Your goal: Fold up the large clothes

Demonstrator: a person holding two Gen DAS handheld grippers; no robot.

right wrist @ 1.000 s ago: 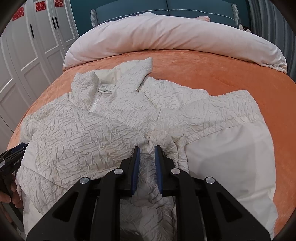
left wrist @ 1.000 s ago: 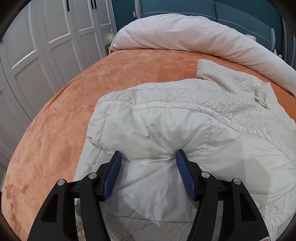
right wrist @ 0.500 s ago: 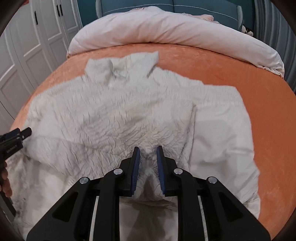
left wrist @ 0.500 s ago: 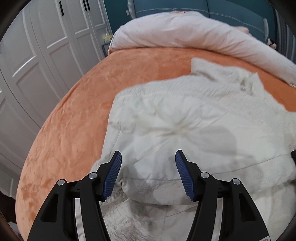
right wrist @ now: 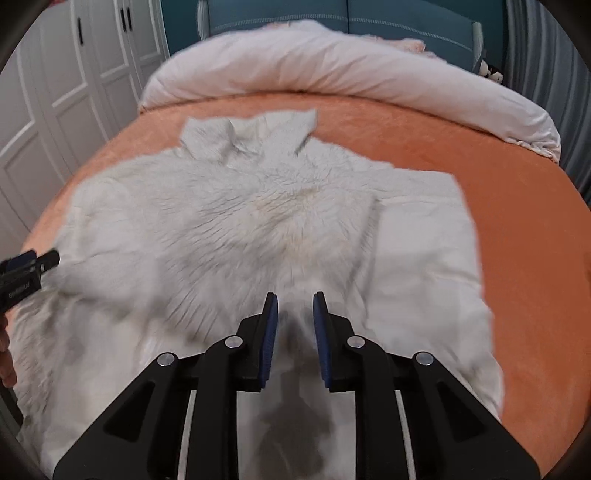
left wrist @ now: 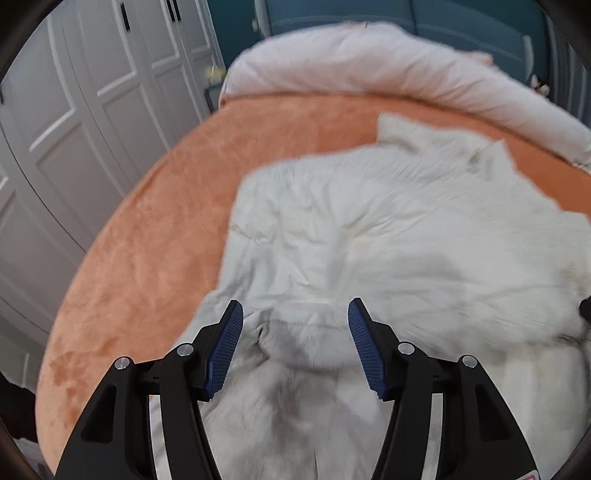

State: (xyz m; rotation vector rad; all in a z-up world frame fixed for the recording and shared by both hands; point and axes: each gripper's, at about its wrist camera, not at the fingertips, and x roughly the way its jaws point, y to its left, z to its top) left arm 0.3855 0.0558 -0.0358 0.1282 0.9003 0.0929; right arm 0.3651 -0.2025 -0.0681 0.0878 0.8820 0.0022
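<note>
A cream-white padded jacket (right wrist: pixel 258 229) lies spread on the orange bed cover (right wrist: pixel 517 221), collar toward the rolled pale duvet (right wrist: pixel 332 70) at the head of the bed, near the teal headboard (right wrist: pixel 369 18) and the white wardrobe doors (left wrist: pixel 74 110). The left tongs (left wrist: pixel 295 325) stand wide open over the near hem at the jacket's left side, with fabric between the blue pads but not pinched. The right tongs (right wrist: pixel 295 317) are nearly closed, a narrow gap remaining, over the near edge at mid-garment; whether they pinch cloth cannot be told, as both views are motion-blurred.
</note>
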